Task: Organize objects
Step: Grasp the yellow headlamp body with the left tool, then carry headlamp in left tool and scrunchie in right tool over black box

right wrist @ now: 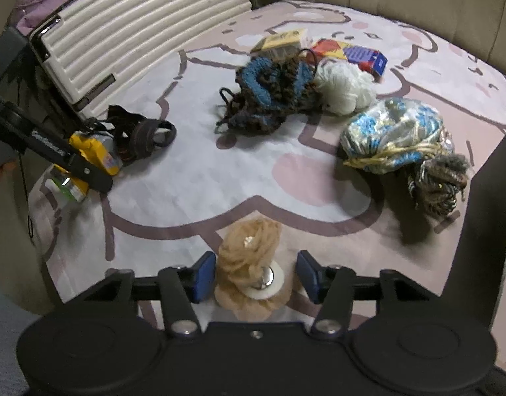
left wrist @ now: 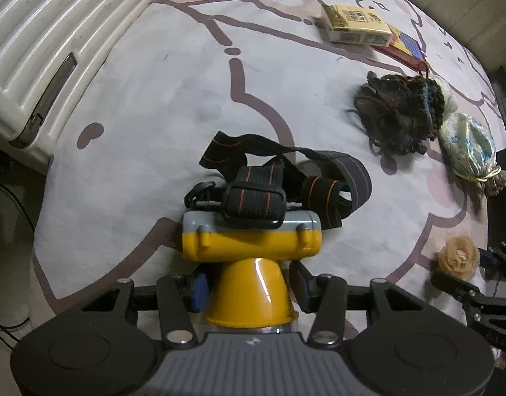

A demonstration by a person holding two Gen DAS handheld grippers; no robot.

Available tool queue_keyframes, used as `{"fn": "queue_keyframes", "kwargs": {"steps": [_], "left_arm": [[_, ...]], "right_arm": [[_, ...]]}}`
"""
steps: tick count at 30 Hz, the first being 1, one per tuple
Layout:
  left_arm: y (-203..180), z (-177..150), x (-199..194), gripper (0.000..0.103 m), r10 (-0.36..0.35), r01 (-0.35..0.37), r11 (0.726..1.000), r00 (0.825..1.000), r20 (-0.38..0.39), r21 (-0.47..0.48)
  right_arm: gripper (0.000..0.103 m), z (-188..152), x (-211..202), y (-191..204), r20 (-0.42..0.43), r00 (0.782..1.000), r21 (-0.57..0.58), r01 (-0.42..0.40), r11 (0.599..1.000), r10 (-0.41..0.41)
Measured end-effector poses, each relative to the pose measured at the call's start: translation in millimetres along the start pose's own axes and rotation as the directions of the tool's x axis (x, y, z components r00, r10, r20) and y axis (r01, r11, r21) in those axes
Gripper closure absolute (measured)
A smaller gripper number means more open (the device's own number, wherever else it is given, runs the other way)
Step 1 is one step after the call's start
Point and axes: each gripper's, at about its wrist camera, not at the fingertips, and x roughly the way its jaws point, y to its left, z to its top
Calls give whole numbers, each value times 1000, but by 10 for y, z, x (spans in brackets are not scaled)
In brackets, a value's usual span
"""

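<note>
nothing looks sorted yet: left gripper (left wrist: 248,292) jaws sit around the yellow headlamp (left wrist: 251,247), right gripper (right wrist: 256,275) stands released around the beige flower (right wrist: 249,257), yarn bundles (right wrist: 272,89) lie scattered.

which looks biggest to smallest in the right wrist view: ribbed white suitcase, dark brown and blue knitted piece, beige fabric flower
1. ribbed white suitcase
2. dark brown and blue knitted piece
3. beige fabric flower, though it sits nearest the camera, so these last two are unsure.

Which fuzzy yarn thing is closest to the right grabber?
The small peach flower puff, sitting right between the right gripper's open fingers. The brown-blue, white and shiny blue bundles lie farther away.
</note>
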Motion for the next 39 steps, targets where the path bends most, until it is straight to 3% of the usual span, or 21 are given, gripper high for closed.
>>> {"fn": "queue_keyframes", "kwargs": {"steps": [2, 5, 12, 19, 30, 39], "left_arm": [[-26, -29, -6, 60, 14, -14, 1000, 1000, 21, 13], [-41, -95, -47, 60, 18, -18, 1000, 997, 73, 10], [-163, -87, -381, 60, 1, -12, 999, 975, 223, 48], [-421, -8, -760, 60, -33, 3, 996, 943, 332, 88], [-999, 97, -1013, 60, -114, 55, 983, 930, 350, 175], [-1627, 225, -1091, 60, -194, 102, 957, 921, 337, 271]], "right_arm": [[65, -2, -5, 1, 5, 1000, -11, 8, 1000, -8], [71, -7, -21, -41, 24, 1000, 13, -4, 1000, 4], [73, 46, -260, -1, 128, 991, 7, 28, 1000, -28], [73, 220, -633, -74, 243, 967, 41, 69, 997, -77], [73, 250, -1021, -210, 313, 933, 97, 156, 983, -179], [73, 241, -1403, -570, 347, 893, 182, 236, 954, -287]]}}
